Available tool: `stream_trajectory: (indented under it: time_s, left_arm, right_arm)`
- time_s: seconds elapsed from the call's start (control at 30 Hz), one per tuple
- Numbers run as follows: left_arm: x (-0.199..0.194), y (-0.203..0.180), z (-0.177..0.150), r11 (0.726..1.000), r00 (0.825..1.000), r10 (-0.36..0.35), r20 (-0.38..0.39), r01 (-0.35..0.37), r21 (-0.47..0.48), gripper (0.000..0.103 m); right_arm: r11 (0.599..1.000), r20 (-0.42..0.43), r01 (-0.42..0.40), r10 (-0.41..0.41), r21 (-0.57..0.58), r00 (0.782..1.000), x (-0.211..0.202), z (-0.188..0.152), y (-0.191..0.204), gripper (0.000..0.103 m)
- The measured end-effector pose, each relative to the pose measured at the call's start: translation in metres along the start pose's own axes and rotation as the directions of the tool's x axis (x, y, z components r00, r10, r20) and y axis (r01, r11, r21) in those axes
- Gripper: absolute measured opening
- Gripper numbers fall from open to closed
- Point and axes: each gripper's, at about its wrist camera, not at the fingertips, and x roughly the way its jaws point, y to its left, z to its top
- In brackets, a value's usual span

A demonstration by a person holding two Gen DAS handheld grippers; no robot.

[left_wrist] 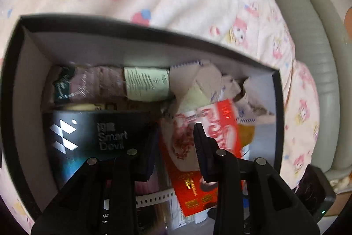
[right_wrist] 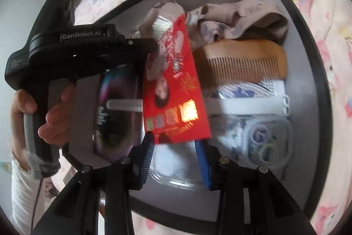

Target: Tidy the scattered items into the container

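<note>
Left tongs point(left_wrist: 176, 138) hang released over the box point(left_wrist: 154, 41) above a red envelope point(left_wrist: 211, 124); right tongs point(right_wrist: 173, 142) stand parted, grasping nothing

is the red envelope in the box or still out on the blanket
In the box. The red envelope lies within the black box walls, atop the white strap and other items, ahead of the right tongs.

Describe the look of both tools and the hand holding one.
Left tool: black angular frame, round silver bolts, black ribbed fingers. Right tool: same black frame and bolts, but blue ribbed pads. Seen from the right wrist, the left unit's body is black with white "GenRobot.AI" lettering and a grey grip; the hand wears a white sleeve.
</note>
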Motion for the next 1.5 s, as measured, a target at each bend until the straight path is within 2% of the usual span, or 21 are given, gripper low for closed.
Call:
stream_trajectory:
  time_s: [0.03,0.07,0.1,0.2,0.3,0.37,0.47,0.5,0.57,0.63,0.67,0.73,0.83,0.93,1.07,1.17,1.23,1.3,1.37,1.43,1.5]
  left_arm:
    - [-0.003,0.001,0.001,1.000,1.000,-0.004,0.006,0.003,0.007,0.032]
    - [-0.005,0.002,0.001,1.000,1.000,-0.006,0.009,0.006,0.015,0.032]
    - [-0.007,0.003,0.002,1.000,1.000,-0.010,0.009,0.010,0.023,0.032]
    - [-0.011,0.005,0.001,0.999,1.000,-0.004,0.010,0.003,0.052,0.032]
    - [-0.014,0.006,0.000,0.997,1.000,0.003,0.024,-0.005,0.080,0.032]
    - [-0.014,0.005,0.000,0.996,0.999,-0.021,0.025,0.019,0.089,0.032]
    - [-0.007,0.000,0.000,0.990,0.997,-0.070,-0.014,0.071,0.118,0.032]
    - [-0.005,-0.005,-0.001,0.988,0.998,-0.066,-0.021,0.069,0.137,0.032]
    - [-0.002,-0.016,-0.004,0.981,1.000,-0.015,-0.025,0.019,0.191,0.032]
    - [-0.004,-0.022,-0.005,0.977,1.000,0.027,0.008,-0.028,0.209,0.032]
    - [-0.007,-0.023,-0.004,0.980,0.999,0.025,0.033,-0.032,0.198,0.032]
    - [-0.015,-0.020,0.000,0.988,0.997,-0.002,0.082,-0.011,0.157,0.032]
    - [-0.018,-0.013,0.004,0.995,0.992,0.014,0.127,-0.026,0.098,0.032]
    - [-0.002,-0.006,0.004,0.998,0.999,-0.007,0.041,0.004,0.060,0.032]
    - [0.000,0.000,-0.005,0.997,0.999,-0.029,0.023,0.027,0.072,0.033]
    - [0.001,0.011,-0.012,0.993,0.993,-0.113,-0.042,0.114,0.028,0.033]
    - [-0.004,0.004,-0.007,0.987,0.984,-0.157,-0.086,0.160,0.027,0.033]
    - [-0.009,-0.002,-0.019,0.986,0.983,-0.149,-0.110,0.156,0.059,0.033]
    - [-0.020,-0.007,-0.021,0.991,0.997,-0.070,-0.036,0.073,0.109,0.033]
    - [-0.028,-0.009,-0.013,0.991,0.998,0.002,0.058,-0.010,0.136,0.033]
    - [-0.029,-0.006,0.000,0.993,0.996,-0.001,0.089,-0.010,0.120,0.033]
  right_arm:
    - [1.000,0.021,-0.006,0.006,-0.002,1.000,-0.001,0.001,0.001,0.031]
    - [1.000,0.050,-0.014,0.014,-0.006,0.999,-0.003,0.002,0.003,0.019]
    - [1.000,0.071,-0.014,0.015,-0.010,0.997,-0.006,0.003,0.005,0.013]
    - [1.000,0.139,-0.009,0.010,-0.010,0.990,-0.016,0.007,0.005,0.009]
    - [0.999,0.191,0.033,-0.032,-0.002,0.981,-0.028,0.013,-0.001,0.009]
    - [0.998,0.213,0.059,-0.060,0.012,0.975,-0.035,0.017,-0.008,0.009]
    - [0.991,0.197,0.124,-0.134,0.059,0.971,-0.036,0.028,-0.028,0.010]
    - [0.990,0.189,0.129,-0.139,0.063,0.972,-0.035,0.032,-0.031,0.010]
    - [0.989,0.176,0.139,-0.144,0.040,0.974,-0.033,0.041,-0.032,0.010]
    - [0.978,0.183,0.206,-0.203,0.000,0.962,-0.032,0.045,-0.021,0.013]
    - [0.973,0.194,0.232,-0.224,-0.014,0.955,-0.033,0.045,-0.017,0.014]
    - [0.975,0.200,0.221,-0.211,-0.027,0.957,-0.037,0.041,-0.016,0.014]
    - [0.979,0.177,0.202,-0.197,-0.012,0.964,-0.036,0.037,-0.021,0.014]
    - [0.973,0.167,0.232,-0.225,-0.018,0.960,-0.024,0.042,-0.015,0.017]
    - [0.963,0.133,0.268,-0.263,-0.024,0.956,-0.013,0.050,-0.011,0.027]
    - [0.957,0.148,0.287,-0.278,-0.042,0.949,-0.012,0.058,-0.006,0.030]
    - [0.954,0.166,0.297,-0.285,-0.051,0.944,-0.014,0.061,-0.004,0.031]
    - [0.947,0.167,0.313,-0.298,-0.070,0.940,-0.011,0.066,-0.002,0.033]
    - [0.938,0.159,0.336,-0.320,-0.083,0.934,-0.008,0.070,-0.001,0.033]
    - [0.939,0.186,0.339,-0.324,-0.059,0.928,-0.015,0.066,0.000,0.033]
    - [0.933,0.245,0.357,-0.337,-0.041,0.909,-0.027,0.058,0.002,0.033]
